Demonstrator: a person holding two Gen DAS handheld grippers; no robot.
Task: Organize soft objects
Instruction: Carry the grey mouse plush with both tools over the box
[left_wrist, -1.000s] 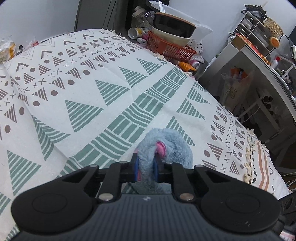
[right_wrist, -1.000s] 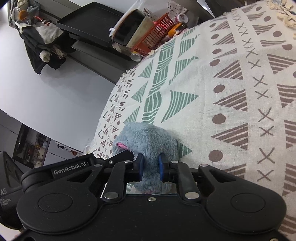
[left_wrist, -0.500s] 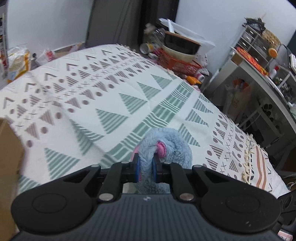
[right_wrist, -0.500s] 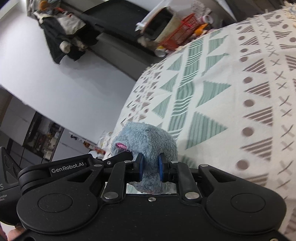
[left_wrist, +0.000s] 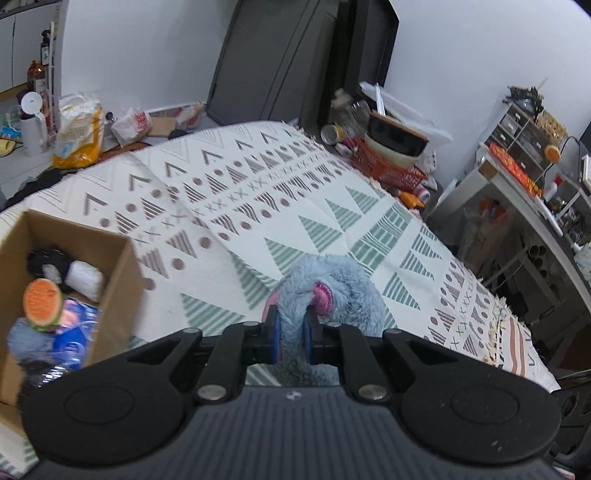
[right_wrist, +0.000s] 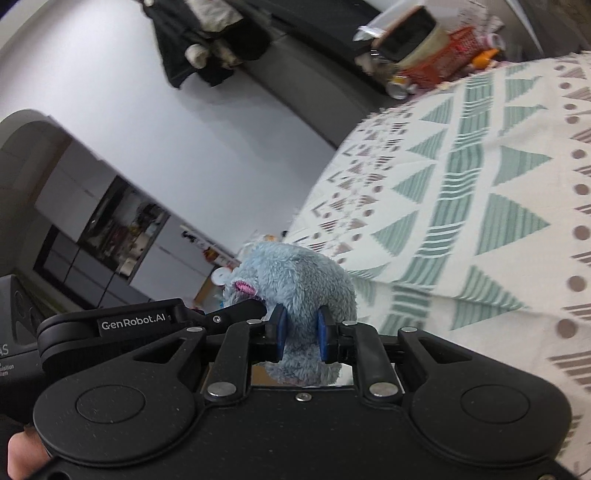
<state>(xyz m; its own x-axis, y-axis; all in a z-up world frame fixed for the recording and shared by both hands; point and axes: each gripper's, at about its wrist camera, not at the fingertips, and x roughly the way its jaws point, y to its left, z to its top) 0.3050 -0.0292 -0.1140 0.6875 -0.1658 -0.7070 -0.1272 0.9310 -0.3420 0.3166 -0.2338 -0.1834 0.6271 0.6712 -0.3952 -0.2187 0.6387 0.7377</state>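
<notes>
**Plush toy held by both grippers, box off to the left**

While both grippers are pinching the blue plush toy above the patterned bedspread, left gripper and right gripper are each clenching only fur. Pulling apart risks tearing it free; a shallow pinch may be slipping before reaching the cardboard box. Clutter is crowding the room's edges

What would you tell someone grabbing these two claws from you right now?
Left claw: shut on the blue plush.
Right claw: shut on the same plush, from another side.
The plush is held over the patterned cloth.
The box sits at the left and already holds several soft things.
Left to do: probably carry the plush over the box and open both claws.
</notes>
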